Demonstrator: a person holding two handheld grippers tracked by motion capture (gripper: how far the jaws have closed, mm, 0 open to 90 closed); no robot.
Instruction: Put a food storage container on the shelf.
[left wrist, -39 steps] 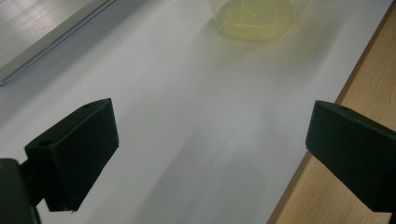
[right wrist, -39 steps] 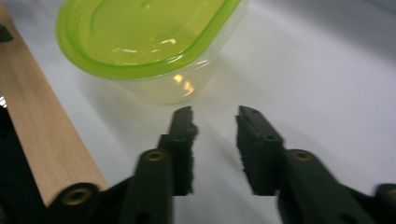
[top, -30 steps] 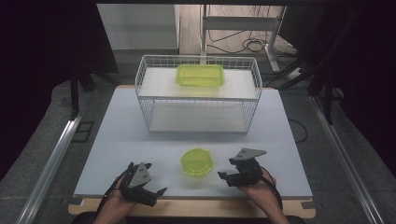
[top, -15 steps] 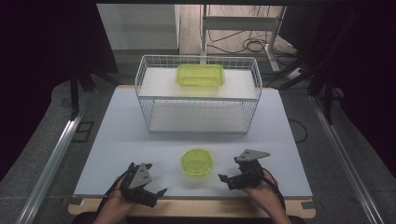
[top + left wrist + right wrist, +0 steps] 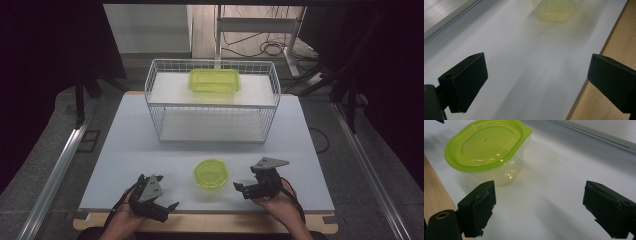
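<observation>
Both sets of jaws stood wide apart, nothing between them, nothing touched.

Left gripper [image 5: 152,196] sat at the near left edge of the tabletop [image 5: 125,145], held in the person's left hand [image 5: 122,220]. Its own view showed bare white surface between the jaws, the wooden edge strip [image 5: 619,42] under the right-hand jaw, and the round container [image 5: 557,10] blurred at the top — well ahead of the jaws.

Right gripper [image 5: 250,186] sat near the front edge on the right, in the right hand [image 5: 277,202], jaws pointing left toward the round container [image 5: 211,173], close but apart from it. Its view gave what the high view couldn't: a clear tub with a green lid [image 5: 486,143] on top, lid tab toward the upper right, tub standing upright just beyond the left-hand jaw, not between the jaws.

High view added the rest — a white wire basket [image 5: 212,102] at the far middle of the tabletop, with a rectangular green-lidded container [image 5: 214,80] at its back. Whether that one rested inside the basket or on a shelf in it, couldn't tell.
</observation>
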